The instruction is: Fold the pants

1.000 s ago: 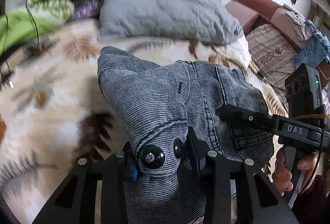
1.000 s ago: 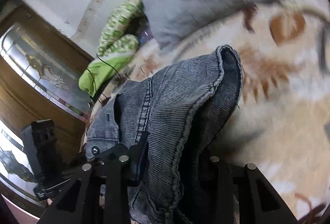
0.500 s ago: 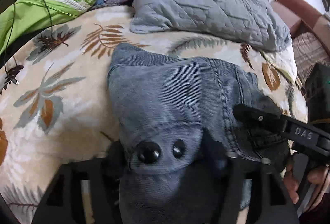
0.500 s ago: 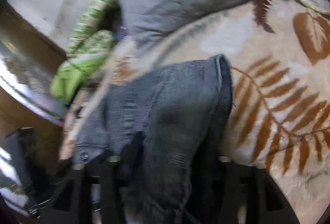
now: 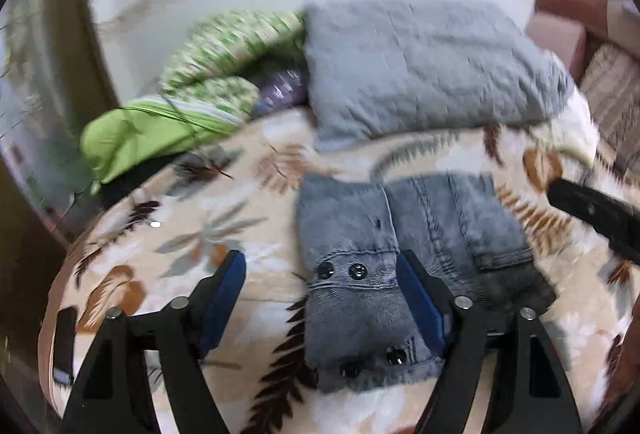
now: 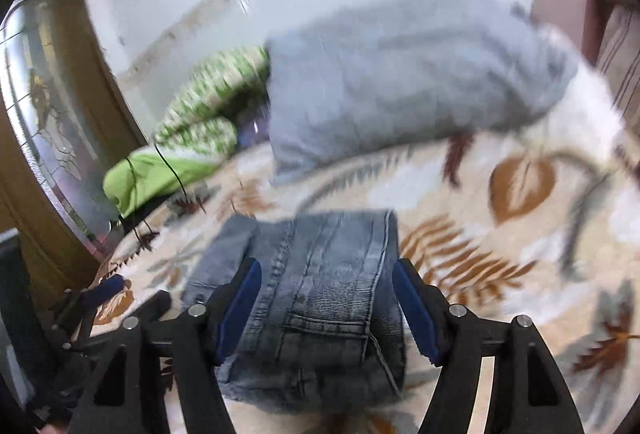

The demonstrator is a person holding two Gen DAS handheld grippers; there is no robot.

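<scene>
Lying folded on the leaf-print blanket [image 5: 240, 234], grey denim pants [image 5: 400, 254] just ahead of both grippers. Left gripper [image 5: 320, 294] spread wide, holding nothing, buttoned waistband between its fingers. Right gripper [image 6: 326, 298] likewise spread, straddling the pants' seamed side. Grey pillow [image 5: 420, 66] beyond.

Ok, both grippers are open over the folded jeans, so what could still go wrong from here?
1. The left gripper has its blue pads straddling the folded blue-grey denim jeans; pulling back low might snag the buttoned flap and undo the fold.
2. The right gripper also brackets the bundle, so the same snag is possible.
3. The soft leaf-print blanket may let the bundle slump.
</scene>
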